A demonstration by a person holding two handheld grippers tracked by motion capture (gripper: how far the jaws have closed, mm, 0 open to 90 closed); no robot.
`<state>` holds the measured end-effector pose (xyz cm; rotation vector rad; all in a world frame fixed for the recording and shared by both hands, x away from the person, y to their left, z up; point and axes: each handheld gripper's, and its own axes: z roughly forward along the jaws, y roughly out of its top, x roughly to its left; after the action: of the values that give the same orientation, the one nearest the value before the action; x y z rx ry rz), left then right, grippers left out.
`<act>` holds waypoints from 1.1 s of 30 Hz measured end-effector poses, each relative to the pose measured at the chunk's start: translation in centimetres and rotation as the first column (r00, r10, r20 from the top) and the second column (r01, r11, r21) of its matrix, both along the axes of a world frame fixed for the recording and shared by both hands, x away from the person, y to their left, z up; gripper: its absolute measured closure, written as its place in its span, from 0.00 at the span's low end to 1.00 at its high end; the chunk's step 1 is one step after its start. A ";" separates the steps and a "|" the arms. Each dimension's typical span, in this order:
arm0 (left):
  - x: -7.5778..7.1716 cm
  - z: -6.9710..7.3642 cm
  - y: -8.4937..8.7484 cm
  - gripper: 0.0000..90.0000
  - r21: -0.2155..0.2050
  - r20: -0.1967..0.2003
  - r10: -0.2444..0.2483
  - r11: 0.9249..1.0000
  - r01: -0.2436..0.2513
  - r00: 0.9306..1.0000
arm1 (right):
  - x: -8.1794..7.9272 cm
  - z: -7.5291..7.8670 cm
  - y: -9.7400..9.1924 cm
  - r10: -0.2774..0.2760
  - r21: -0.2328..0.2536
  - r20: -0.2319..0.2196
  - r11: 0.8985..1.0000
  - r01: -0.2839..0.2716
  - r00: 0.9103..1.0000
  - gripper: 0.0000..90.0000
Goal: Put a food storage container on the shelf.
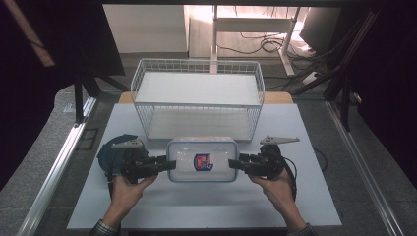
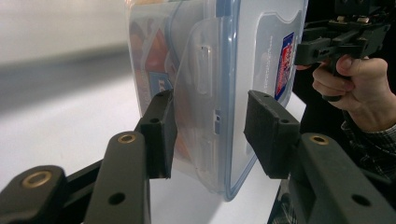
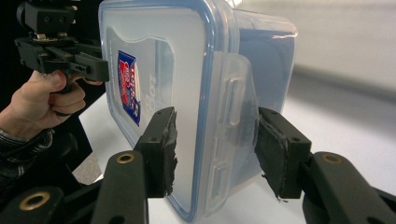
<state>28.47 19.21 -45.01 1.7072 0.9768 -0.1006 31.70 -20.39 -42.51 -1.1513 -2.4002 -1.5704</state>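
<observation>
Both grippers clamp one clear lidded container (image 1: 202,160) between them: left gripper (image 1: 167,164) on its left end clasp, right gripper (image 1: 233,163) on the right clasp, jaws roughly half closed. It seems lifted off the white table (image 1: 196,206), before a wire basket (image 1: 145,115).

Both forearms come in from the bottom of the frame; left gripper (image 1: 169,163) and right gripper (image 1: 232,163) point inward mid-frame, jaws partly closed.
</observation>
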 end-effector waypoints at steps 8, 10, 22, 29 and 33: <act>1.8 3.7 0.5 0.60 -0.001 0.049 0.020 1.000 -0.020 0.999 | 1.9 3.4 0.5 -0.006 0.032 0.038 0.999 0.005 0.999 0.56; 2.4 4.3 0.7 0.60 -0.008 0.052 0.026 1.000 -0.025 0.998 | 2.2 3.8 0.6 -0.008 0.033 0.043 0.999 0.006 0.999 0.56; 5.2 8.2 2.3 0.60 -0.029 0.097 0.055 0.998 -0.052 0.994 | 5.6 7.9 2.2 -0.003 0.058 0.089 0.998 -0.002 0.996 0.57; 7.5 11.0 3.0 0.60 -0.044 0.119 0.069 0.997 -0.064 0.991 | 7.6 10.4 2.8 -0.005 0.065 0.108 0.998 -0.002 0.994 0.57; 8.6 12.2 3.2 0.60 -0.048 0.125 0.071 0.997 -0.065 0.990 | 8.7 11.7 3.0 -0.007 0.068 0.118 0.998 -0.001 0.993 0.57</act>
<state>37.06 22.39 -32.78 1.6180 0.9308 0.0305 40.36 -17.36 -30.82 -1.0797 -2.3950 -1.7538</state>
